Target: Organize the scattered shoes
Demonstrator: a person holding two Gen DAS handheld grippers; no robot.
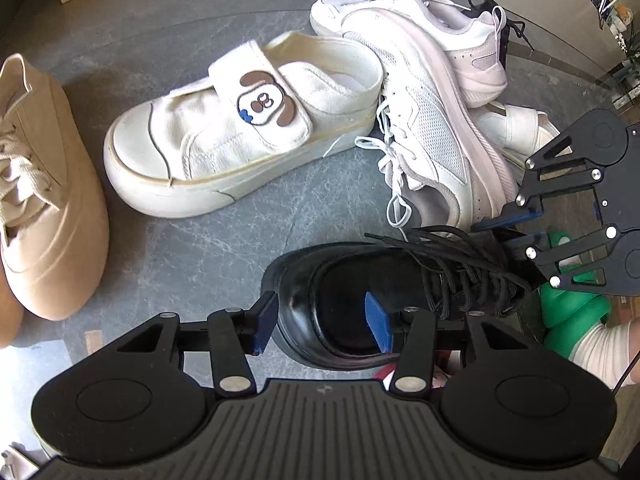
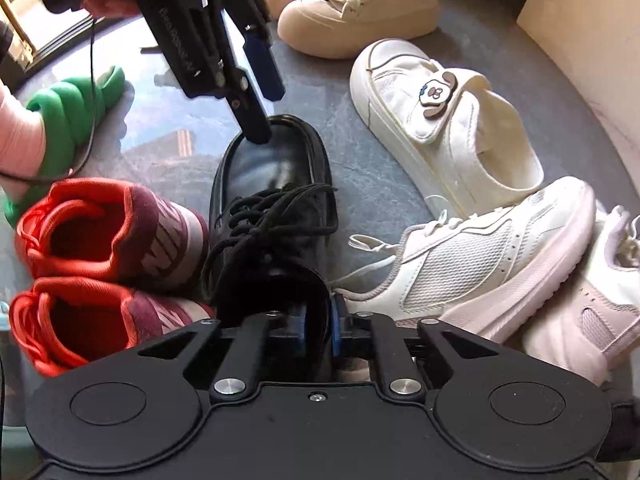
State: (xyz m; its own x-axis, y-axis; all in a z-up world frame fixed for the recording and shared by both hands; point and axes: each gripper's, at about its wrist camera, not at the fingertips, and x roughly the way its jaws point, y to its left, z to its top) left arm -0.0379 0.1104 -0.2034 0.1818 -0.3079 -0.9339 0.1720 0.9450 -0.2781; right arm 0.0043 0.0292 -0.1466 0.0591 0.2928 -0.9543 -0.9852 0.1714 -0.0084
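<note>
A black leather lace-up shoe stands on the grey floor between both grippers. My left gripper is open, its blue pads straddling the shoe's toe; it also shows in the right wrist view, one finger touching the toe cap. My right gripper is shut on the shoe's heel collar; it shows at the right of the left wrist view. A pair of red sneakers stands side by side just left of the black shoe.
A white strap shoe with a dog badge, white mesh sneakers in a pile, beige platform sneakers, and a green slipper on a foot lie around.
</note>
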